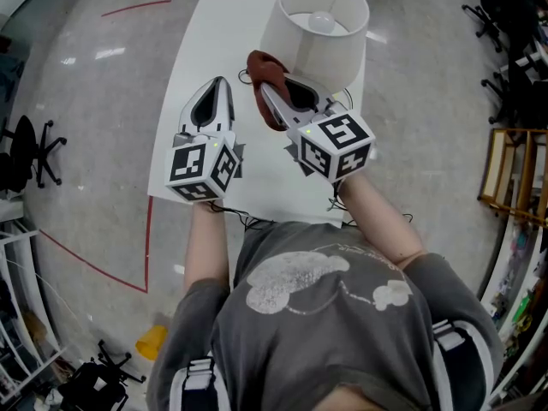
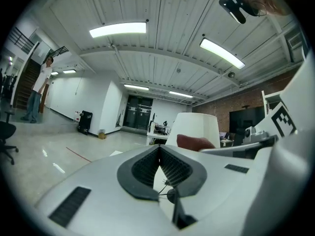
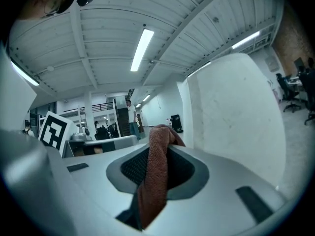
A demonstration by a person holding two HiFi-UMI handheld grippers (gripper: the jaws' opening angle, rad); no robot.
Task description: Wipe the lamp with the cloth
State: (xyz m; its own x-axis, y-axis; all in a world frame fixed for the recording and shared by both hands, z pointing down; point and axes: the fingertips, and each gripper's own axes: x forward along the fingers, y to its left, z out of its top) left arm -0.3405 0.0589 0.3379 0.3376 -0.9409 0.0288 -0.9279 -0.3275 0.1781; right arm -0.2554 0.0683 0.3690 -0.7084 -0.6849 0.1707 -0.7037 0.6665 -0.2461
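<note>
Fingers (image 3: 129,168) on our right gripper (image 3: 158,149) clamp the cloth (image 3: 155,181), bunched fwd to rub the lamp (image 1: 312,37) just ahead on the table (image 1: 223,24), while left gripper (image 2: 159,151) sits closed & empty alongside, prob. spare.

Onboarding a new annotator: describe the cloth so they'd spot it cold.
On the white table, a lamp with a cream shade stands at the far end. Just left of that shade, the right gripper is shut on the cloth. It is the only rust-red, soft, crumpled thing among white and black hardware.
</note>
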